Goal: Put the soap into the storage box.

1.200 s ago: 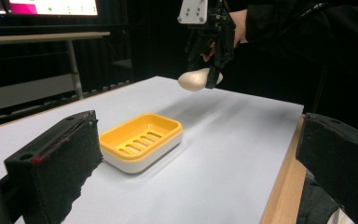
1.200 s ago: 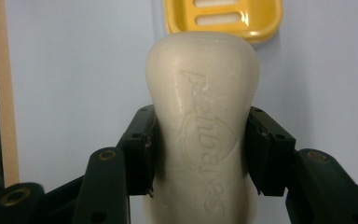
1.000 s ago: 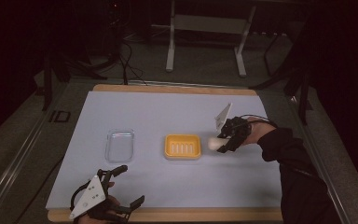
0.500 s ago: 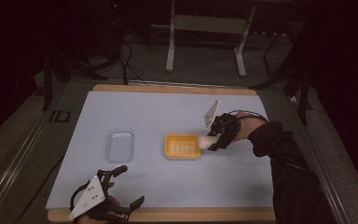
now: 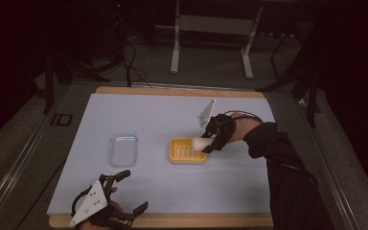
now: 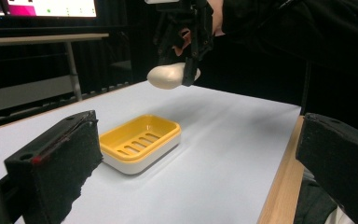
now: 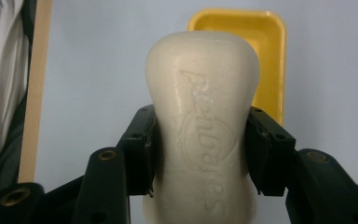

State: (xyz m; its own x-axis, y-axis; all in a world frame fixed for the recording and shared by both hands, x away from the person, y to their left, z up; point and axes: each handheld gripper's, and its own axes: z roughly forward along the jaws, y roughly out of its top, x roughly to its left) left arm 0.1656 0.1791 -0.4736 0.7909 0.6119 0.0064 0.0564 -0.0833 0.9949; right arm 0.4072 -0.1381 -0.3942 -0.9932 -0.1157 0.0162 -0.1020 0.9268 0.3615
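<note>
A cream bar of soap (image 7: 203,121) with raised lettering is clamped between the jaws of my right gripper (image 5: 210,142). It hangs in the air just over the right end of a yellow slotted soap dish (image 5: 187,151) on the pale blue table. Seen from the left gripper view, the soap (image 6: 170,75) floats well above the soap dish (image 6: 140,140) and does not touch it. My left gripper (image 5: 127,191) rests near the front edge of the table, jaws wide apart and holding nothing.
A clear plastic lid or tray (image 5: 123,148) lies left of the dish. The table's wooden front edge (image 5: 172,221) runs by my left hand. Metal stand legs (image 5: 175,43) rise beyond the table's far side.
My right gripper carried the soap leftward and slightly down, from beside the dish's right end to over it. The left gripper stayed put.
</note>
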